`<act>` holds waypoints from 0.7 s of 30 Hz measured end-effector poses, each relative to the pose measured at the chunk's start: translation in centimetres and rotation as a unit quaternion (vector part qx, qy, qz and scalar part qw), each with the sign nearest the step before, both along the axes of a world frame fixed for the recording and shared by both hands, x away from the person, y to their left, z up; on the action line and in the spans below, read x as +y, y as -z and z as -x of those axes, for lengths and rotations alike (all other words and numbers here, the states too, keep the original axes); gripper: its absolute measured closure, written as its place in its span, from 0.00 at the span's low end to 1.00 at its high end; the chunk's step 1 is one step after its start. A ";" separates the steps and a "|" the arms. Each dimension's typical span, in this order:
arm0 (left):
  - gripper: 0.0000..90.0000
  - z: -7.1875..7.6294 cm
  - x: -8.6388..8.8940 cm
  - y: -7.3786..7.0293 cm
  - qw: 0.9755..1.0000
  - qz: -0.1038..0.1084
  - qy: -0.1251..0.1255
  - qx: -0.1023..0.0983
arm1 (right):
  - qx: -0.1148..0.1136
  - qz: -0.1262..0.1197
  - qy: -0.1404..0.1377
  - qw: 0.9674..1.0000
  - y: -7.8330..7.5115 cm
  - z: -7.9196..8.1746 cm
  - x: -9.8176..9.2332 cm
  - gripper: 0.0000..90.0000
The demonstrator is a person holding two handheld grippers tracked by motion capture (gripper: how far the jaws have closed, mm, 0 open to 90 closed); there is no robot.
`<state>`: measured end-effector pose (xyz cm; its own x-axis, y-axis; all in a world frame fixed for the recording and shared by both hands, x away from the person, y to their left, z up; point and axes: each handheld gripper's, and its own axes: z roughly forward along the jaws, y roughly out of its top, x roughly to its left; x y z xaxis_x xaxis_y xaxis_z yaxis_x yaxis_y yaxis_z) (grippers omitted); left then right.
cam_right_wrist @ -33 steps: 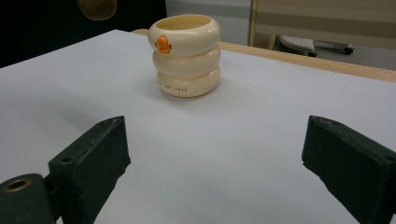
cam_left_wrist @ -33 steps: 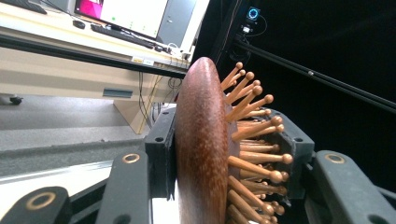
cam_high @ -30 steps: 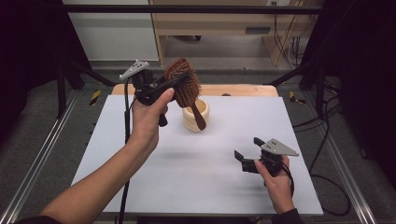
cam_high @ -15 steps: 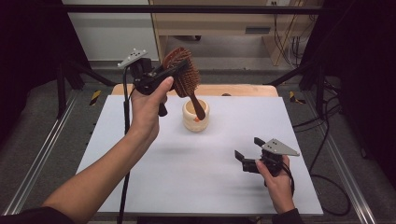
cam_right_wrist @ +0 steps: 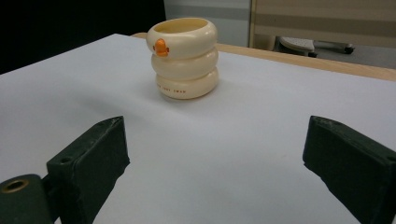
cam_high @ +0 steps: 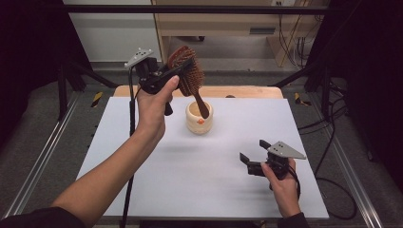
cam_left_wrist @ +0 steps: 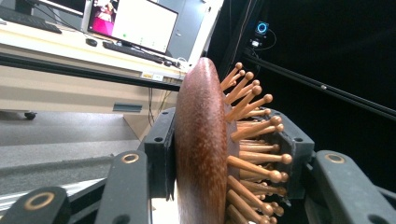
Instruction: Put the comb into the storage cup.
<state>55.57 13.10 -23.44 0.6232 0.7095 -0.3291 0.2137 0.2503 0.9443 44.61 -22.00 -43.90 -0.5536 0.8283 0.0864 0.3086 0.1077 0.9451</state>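
Nearest the person, the right gripper point(cam_high: 251, 162) rested on the white table point(cam_high: 142, 190) with its jaws spread and nothing between them. Farther out stood the cream cup point(cam_high: 199, 118), upright near the table's far edge. Above it the left gripper point(cam_high: 183, 69) pinched the head of the wooden hairbrush point(cam_left_wrist: 205, 154), handle angled down with its tip at the cup's mouth. The step looked like lifting the brush clear; next it would need raising fully free and carrying aside.

Dark, polished wooden hairbrush point(cam_left_wrist: 201, 154) with paler wooden pins. Glossy cream cup point(cam_right_wrist: 186, 58), plastic or ceramic, on a matt white tabletop point(cam_right_wrist: 233, 154). Matt black plastic gripper pads point(cam_right_wrist: 91, 156).
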 end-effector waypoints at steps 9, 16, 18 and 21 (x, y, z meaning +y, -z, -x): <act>0.56 -0.8 0.1 0.4 1.000 0.009 -0.005 0.000 | 0.000 0.001 0.000 1.000 0.1 0.0 0.1 0.08; 0.56 -1.1 0.3 0.4 1.000 0.017 -0.013 0.001 | 0.000 0.004 -0.003 1.000 0.1 0.1 0.2 0.08; 0.56 -1.2 0.4 0.5 1.000 0.017 -0.018 0.000 | -0.001 0.005 -0.004 1.000 0.1 0.1 0.3 0.08; 0.56 -1.4 0.4 0.6 1.000 0.014 -0.026 -0.003 | -0.003 0.001 -0.003 1.000 0.1 0.0 0.3 0.08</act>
<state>56.93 13.55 -24.00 0.5870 0.7321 -0.3458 0.1941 0.2874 0.9379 44.56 -21.73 -43.98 -0.5593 0.8249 0.0817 0.3030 0.1117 0.9464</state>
